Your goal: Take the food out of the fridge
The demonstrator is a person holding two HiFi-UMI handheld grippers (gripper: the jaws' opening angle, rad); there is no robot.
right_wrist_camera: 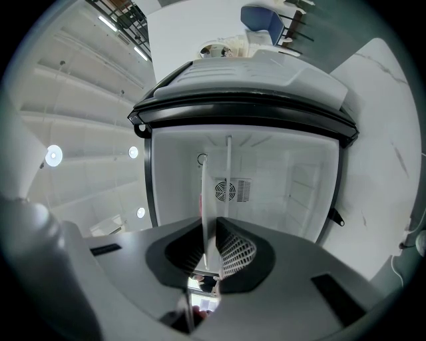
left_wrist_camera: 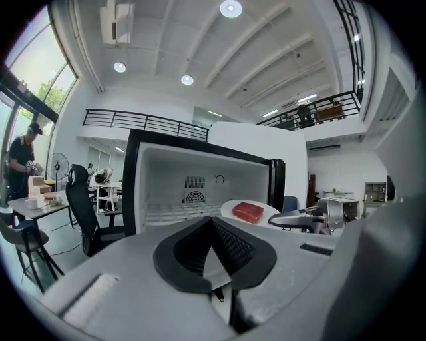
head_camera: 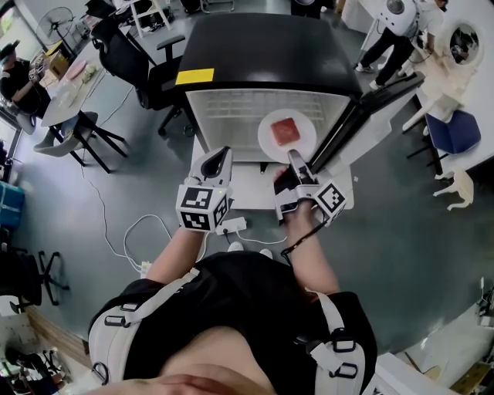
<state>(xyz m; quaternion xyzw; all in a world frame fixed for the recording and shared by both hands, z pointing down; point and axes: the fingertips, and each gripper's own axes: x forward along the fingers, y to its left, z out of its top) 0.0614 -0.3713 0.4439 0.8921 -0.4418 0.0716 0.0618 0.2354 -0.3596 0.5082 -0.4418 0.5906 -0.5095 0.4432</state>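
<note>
2 grippers up: what do they hold?

My right gripper (head_camera: 296,158) is clamped on the rim of a white plate (head_camera: 269,123) carrying red meat (head_camera: 286,131), at the open fridge (head_camera: 231,116) front. My left gripper (head_camera: 218,160) is closed on nothing, alongside.

Looks like an open lab or office hall. Bare grey floor (head_camera: 401,231), black office chairs (head_camera: 123,54), a cluttered work table (head_camera: 65,96) and a standing fan (head_camera: 55,21) at upper left. In the left gripper view, high white ceiling with round lights (left_wrist_camera: 231,8) and a railed mezzanine (left_wrist_camera: 143,121).
</note>
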